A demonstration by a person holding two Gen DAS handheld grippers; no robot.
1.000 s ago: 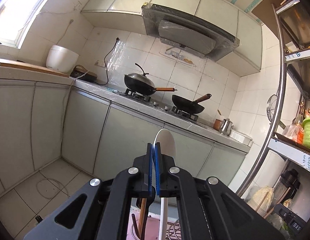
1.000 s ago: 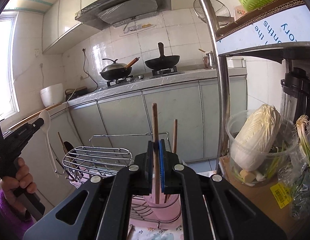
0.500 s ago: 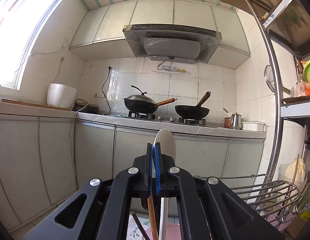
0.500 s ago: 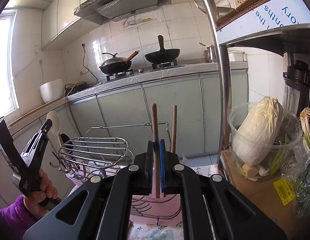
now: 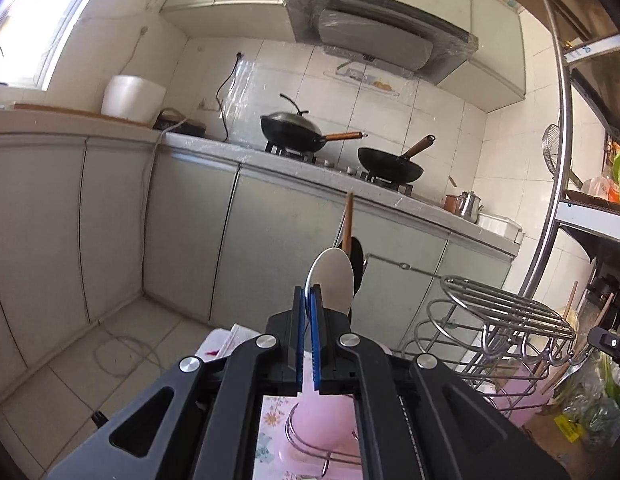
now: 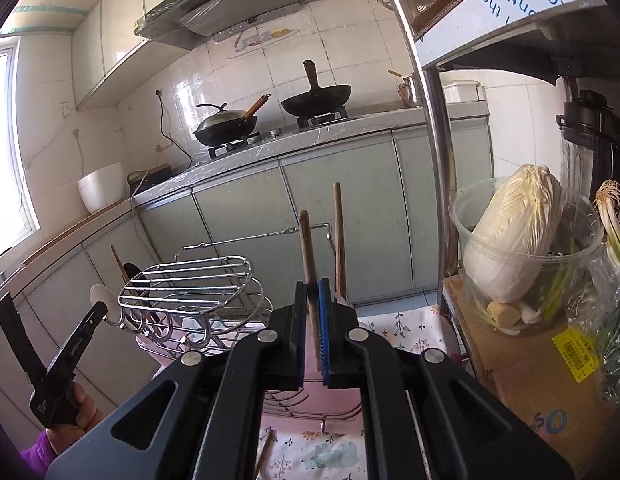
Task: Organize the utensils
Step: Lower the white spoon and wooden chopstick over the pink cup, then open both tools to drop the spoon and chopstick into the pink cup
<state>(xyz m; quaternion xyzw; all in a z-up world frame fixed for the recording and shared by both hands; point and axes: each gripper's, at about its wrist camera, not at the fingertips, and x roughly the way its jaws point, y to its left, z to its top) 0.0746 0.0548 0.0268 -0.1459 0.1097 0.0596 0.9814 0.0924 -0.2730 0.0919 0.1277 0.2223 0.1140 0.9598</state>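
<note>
My left gripper (image 5: 307,300) is shut on a white spoon (image 5: 332,280), its bowl standing up beyond the fingertips. It shows at the left of the right wrist view (image 6: 99,304), next to the chrome wire utensil rack (image 6: 189,280). My right gripper (image 6: 313,294) is shut on a wooden stick-like utensil handle (image 6: 306,248), held upright. A second wooden handle (image 6: 338,240) stands just behind it. The rack also shows in the left wrist view (image 5: 506,312), to the right of the spoon. A dark ladle with a wooden handle (image 5: 349,224) stands behind the spoon.
The rack stands over a pink tray (image 6: 310,420) on a flowered cloth (image 6: 402,328). A tub with a cabbage (image 6: 518,236) sits on a cardboard box at right, beside a steel shelf post (image 6: 434,152). Counter with two woks (image 6: 316,96) lies beyond.
My left gripper has tilted down and swung left with the spoon, lower beside the rack. My right gripper has stayed near the rack with the wooden handle, tilting slightly.
</note>
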